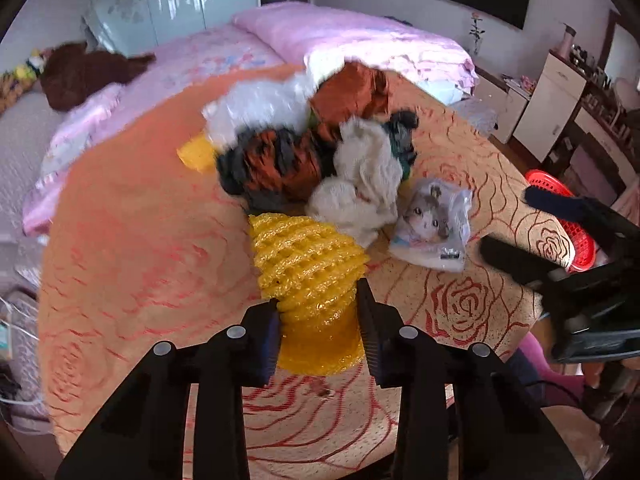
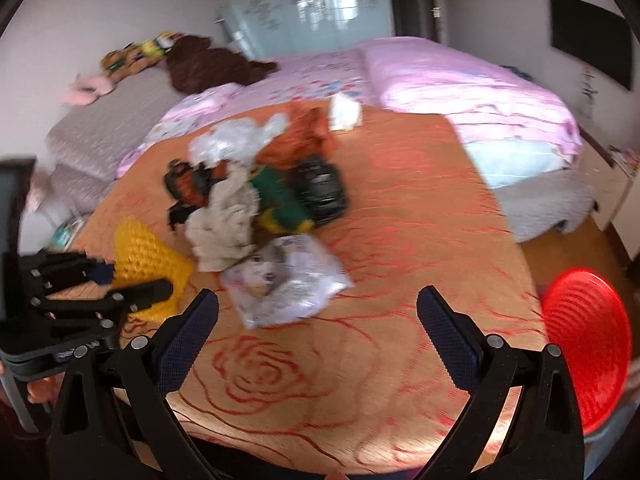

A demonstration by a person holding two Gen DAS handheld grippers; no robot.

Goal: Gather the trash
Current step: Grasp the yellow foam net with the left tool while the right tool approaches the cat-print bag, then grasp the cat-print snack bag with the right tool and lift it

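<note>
The left claw [image 1: 318, 320] grips the yellow net [image 1: 308, 264] at its near end, ready to lift it off the worktop [image 1: 140, 240]. The right claw [image 2: 318, 320] gapes empty, facing the wrapper [image 2: 286, 292]; the red bin [image 2: 588, 344] waits right.

A yellow foam fruit net [image 1: 308, 268] lies at the near edge of the pile on the rose-patterned tablecloth [image 1: 140, 260], its near end squeezed narrow. Beside it sits a crumpled beige paper wad [image 1: 364, 188] and a clear plastic packet printed with a cartoon animal [image 1: 434, 224], lying flat. Behind them are a black-and-orange wrapper [image 1: 276, 160], a white plastic bag [image 1: 256, 108], a rust-brown bag [image 1: 352, 88] and, blurred, what may be a green-and-yellow wrapper [image 2: 280, 200].
</note>
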